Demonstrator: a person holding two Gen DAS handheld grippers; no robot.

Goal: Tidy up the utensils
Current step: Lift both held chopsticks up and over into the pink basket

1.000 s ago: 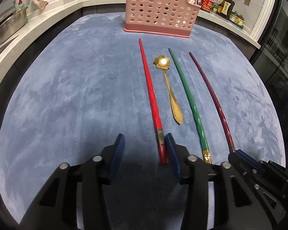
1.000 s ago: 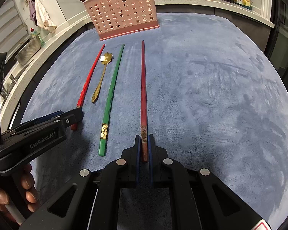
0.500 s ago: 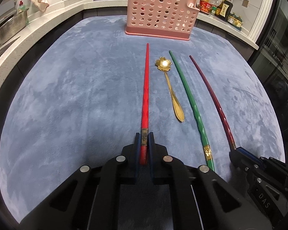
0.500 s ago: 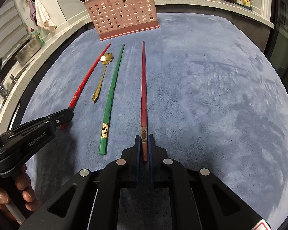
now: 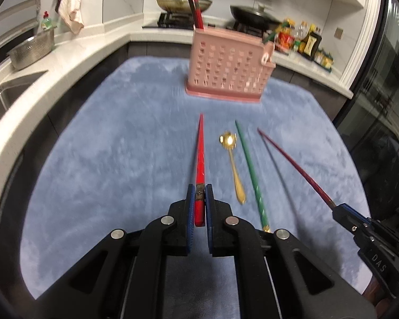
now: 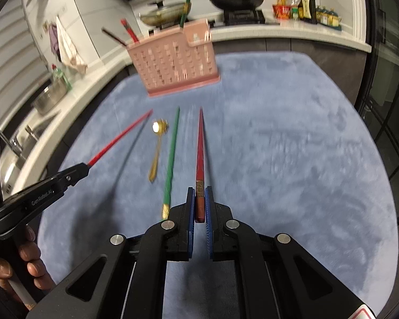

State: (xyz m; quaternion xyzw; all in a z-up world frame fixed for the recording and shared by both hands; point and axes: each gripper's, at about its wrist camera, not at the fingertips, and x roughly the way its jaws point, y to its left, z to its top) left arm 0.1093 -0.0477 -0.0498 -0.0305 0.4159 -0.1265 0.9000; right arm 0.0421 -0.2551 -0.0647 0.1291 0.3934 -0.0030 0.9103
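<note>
Clamping near the blunt ends, the left gripper (image 5: pixel 199 198) holds a long bright red chopstick (image 5: pixel 200 154) and the right gripper (image 6: pixel 199 199) a dark red chopstick (image 6: pixel 200 146), so the tips point ahead of the jaws toward the pink perforated plastic holder (image 5: pixel 227 69).

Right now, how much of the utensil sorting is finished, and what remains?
Done: some chopsticks already stand in the pink basket. In hand: the left hand-held gripper clamps the bright red chopstick, and the right hand-held gripper clamps the dark red chopstick, both lifted. Left: the gold spoon and green chopstick lie on the blue mat.
</note>
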